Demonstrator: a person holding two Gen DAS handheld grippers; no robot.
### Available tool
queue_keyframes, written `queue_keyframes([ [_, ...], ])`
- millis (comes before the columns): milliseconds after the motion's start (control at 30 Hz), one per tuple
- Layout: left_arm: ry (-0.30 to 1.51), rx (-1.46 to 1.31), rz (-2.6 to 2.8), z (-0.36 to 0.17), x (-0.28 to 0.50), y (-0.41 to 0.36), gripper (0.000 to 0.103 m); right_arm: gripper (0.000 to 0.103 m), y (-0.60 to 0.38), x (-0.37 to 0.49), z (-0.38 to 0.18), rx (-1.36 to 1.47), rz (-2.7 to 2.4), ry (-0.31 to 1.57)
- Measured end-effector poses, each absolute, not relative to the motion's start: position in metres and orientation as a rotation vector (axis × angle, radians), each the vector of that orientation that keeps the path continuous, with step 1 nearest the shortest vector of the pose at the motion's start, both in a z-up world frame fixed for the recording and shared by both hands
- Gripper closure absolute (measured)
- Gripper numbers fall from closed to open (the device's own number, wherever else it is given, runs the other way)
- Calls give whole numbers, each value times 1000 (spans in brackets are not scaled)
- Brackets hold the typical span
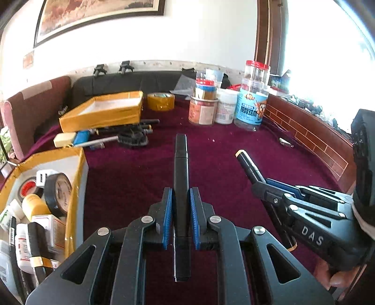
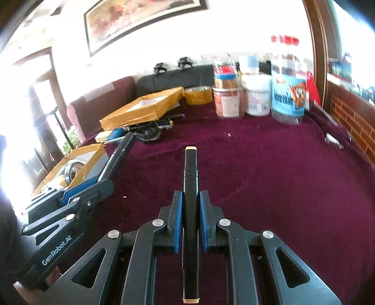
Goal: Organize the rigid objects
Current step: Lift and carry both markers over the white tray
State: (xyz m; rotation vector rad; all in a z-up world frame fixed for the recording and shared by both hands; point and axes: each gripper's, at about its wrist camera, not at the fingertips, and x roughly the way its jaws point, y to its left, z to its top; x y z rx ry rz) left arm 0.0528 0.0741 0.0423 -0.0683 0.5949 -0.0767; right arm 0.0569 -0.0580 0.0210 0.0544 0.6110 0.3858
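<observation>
1. A maroon cloth counter below a white wall, with jars at the back.
2. The left gripper has its jaws clamped on a black marker.
3. The right gripper has its jaws clamped on a tan-capped marker.
4. Both markers are held clear above the cloth.
5. A full box sits at the left; probably their destination.
6. Best lowered flat, one marker at a time.

Framed painting above dark sofa
</observation>
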Motion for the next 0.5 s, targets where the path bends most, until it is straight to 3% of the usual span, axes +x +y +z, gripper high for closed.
queue_keyframes([
  [500, 538, -37, -44, 49, 47, 73, 91, 91, -47, 48, 23, 18, 436, 561],
])
